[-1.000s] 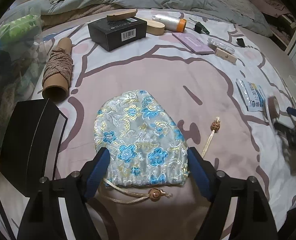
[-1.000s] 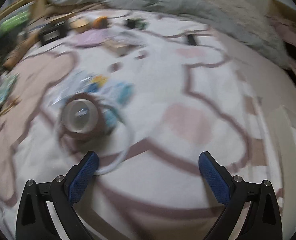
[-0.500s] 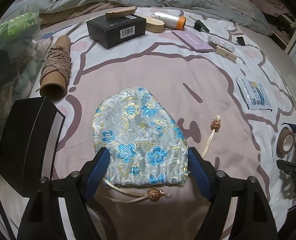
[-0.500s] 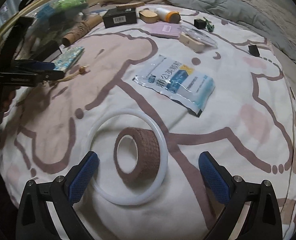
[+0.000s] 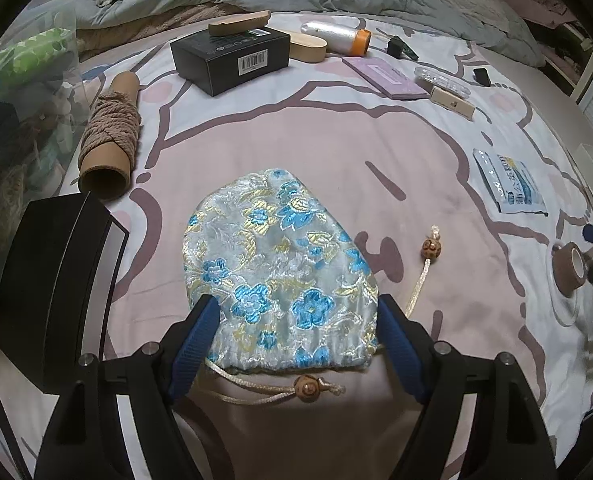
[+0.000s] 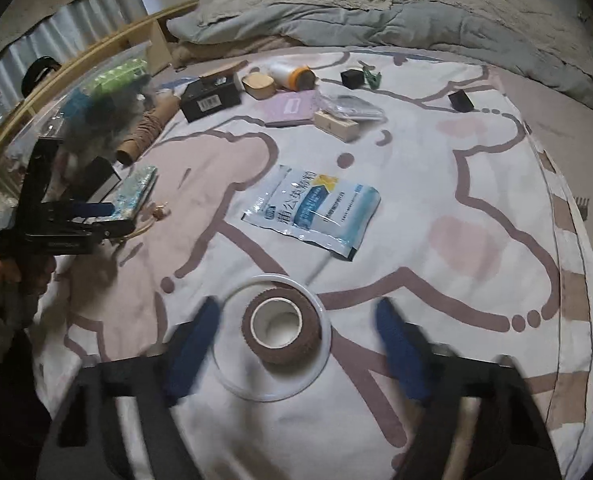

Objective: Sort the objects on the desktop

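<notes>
The right tongs (image 6: 294, 344), parted but just now narrowing, straddle the brown tape roll (image 6: 281, 325) inside its white ring (image 6: 232, 376) on the bed — they should centre, then pinch the roll alone. The left tongs (image 5: 298, 334) clasp the floral pouch (image 5: 276, 268).

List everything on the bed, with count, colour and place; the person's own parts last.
drawstring pouch: 1, pale blue floral, between the left fingers
tape roll: 1, brown, inside the ring
ring: 1, white, around the tape roll
sachet: 1, blue and white, mid bed
barcode box: 1, black, far side
twine tube: 1, tan, far left
lidded box: 1, black, left of the pouch
thread spool: 1, clear, orange end, far side
card: 1, lilac, far side
left gripper: 1, blue fingers pressing the pouch
right gripper: 1, blue fingers astride the ring, closing
</notes>
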